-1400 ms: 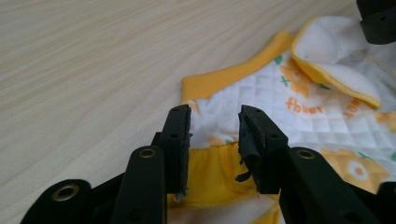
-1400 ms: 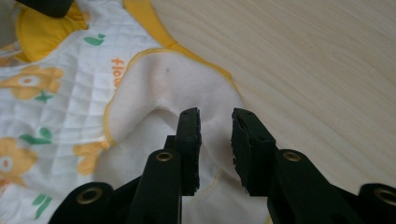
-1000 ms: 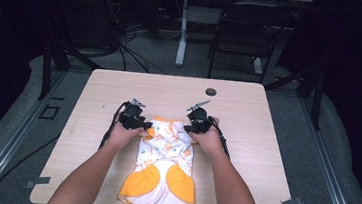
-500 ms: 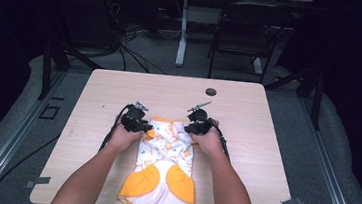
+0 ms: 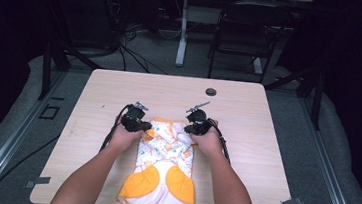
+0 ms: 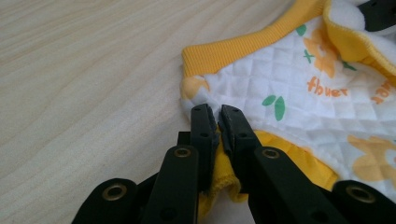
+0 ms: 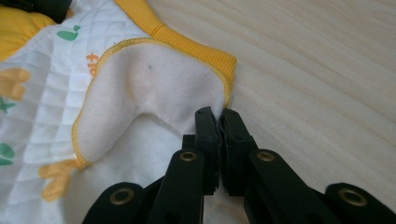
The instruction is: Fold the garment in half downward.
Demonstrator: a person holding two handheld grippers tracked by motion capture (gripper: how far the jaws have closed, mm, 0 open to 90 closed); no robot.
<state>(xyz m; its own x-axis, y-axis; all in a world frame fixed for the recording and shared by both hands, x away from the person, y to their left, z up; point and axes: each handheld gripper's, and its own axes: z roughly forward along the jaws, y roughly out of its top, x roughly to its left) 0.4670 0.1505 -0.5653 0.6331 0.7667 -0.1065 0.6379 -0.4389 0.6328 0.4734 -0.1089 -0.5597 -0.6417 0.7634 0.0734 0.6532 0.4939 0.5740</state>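
Your left gripper sits at the far left corner of the small quilted garment spread on the wooden table, and its jaws have just been closing. In the left gripper view, your left gripper has its two black jaws drawn almost together, pinching a fold of the garment where the white quilted cloth meets a yellow edge; a sliver of fabric shows between the pads. Just beyond the tips runs the yellow ribbed band of the hem.

The garment lies near your edge of the table, between your forearms, its two orange patches toward you and its printed white body reaching away to the grippers.

Your right gripper holds the opposite far corner, well apart from the left. Its jaws have also just been closing. In the right gripper view, your right gripper has its jaws nearly together, clamped on the edge of the garment right where the white fleecy lining, folded back, meets the yellow band. Bare wood lies just beside the tips on the far side.
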